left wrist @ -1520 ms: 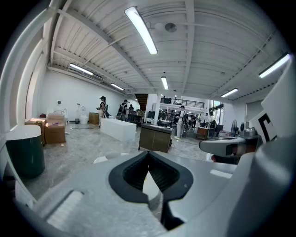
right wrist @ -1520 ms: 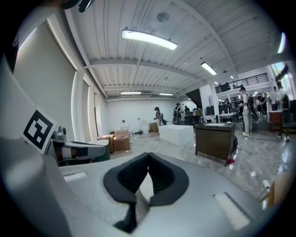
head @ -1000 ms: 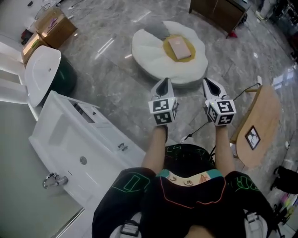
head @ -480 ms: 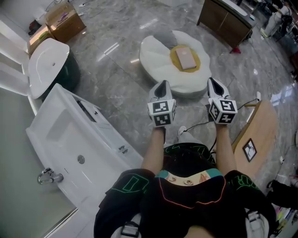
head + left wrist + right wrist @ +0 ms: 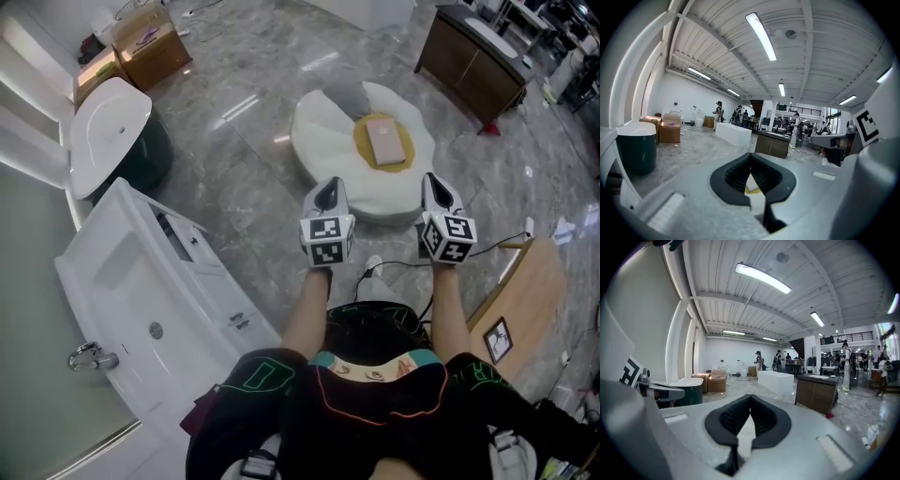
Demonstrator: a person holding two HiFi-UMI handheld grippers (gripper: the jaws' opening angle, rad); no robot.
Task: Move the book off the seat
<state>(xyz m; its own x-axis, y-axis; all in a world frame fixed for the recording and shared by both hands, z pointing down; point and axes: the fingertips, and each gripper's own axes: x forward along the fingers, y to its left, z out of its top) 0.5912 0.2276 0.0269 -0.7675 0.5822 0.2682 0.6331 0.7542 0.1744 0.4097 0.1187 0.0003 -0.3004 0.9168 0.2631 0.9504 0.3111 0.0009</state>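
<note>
My left hand-held gripper (image 5: 327,187) and right hand-held gripper (image 5: 435,183) cover parts of the seat's (image 5: 323,127) near rim. In both gripper views my gripper bodies hide nearly all of it; only a sliver shows past the closed jaws. Distant people (image 5: 796,123) are too small to make out.

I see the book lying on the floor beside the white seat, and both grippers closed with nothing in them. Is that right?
Not quite. The book is not on the floor: it lies on the yellow middle of the white seat, as the head view shows. The rest holds: the left gripper and the right gripper both have their jaws closed with nothing in them.
</note>
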